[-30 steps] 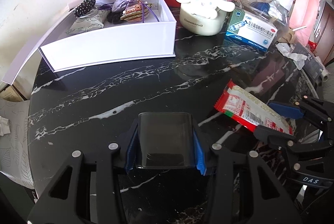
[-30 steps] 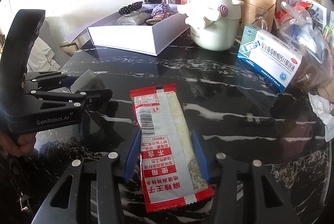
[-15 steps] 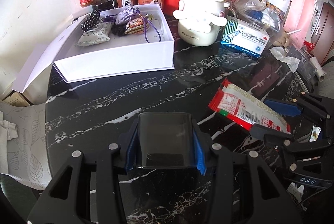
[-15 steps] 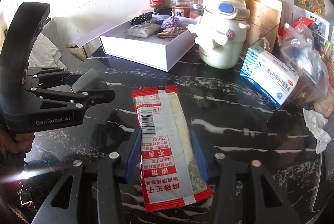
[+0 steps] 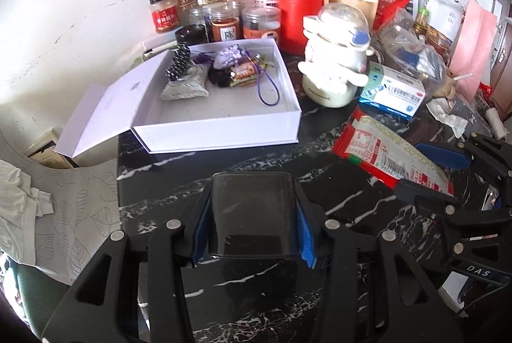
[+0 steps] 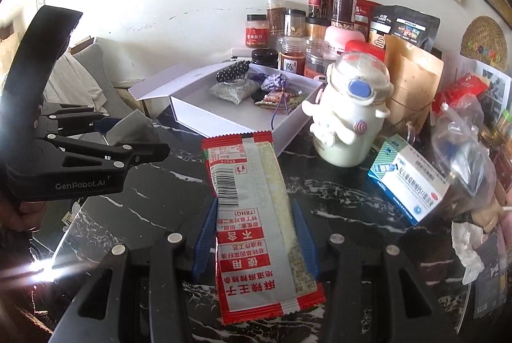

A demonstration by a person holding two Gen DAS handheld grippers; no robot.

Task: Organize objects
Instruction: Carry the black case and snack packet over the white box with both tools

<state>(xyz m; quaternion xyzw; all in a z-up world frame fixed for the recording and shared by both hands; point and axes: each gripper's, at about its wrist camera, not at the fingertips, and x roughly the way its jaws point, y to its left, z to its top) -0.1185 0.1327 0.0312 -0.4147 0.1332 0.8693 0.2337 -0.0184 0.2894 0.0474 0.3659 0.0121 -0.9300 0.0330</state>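
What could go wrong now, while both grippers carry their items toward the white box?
1. The snack packet is held only by its sides in the right gripper, and most of it sticks out forward, so it may bend or slip.
2. The white box has a free front part, but the character bottle stands right beside it and could be knocked.
3. The left gripper holds a smooth dark case, which may slide out.

Left gripper (image 5: 252,215) is pointing steeply down over the table, blue pads pressing both sides of a dark translucent case (image 5: 252,208). Right gripper (image 6: 252,234) is angling down alongside, pads clamping a red snack packet (image 6: 256,221) at mid-length.
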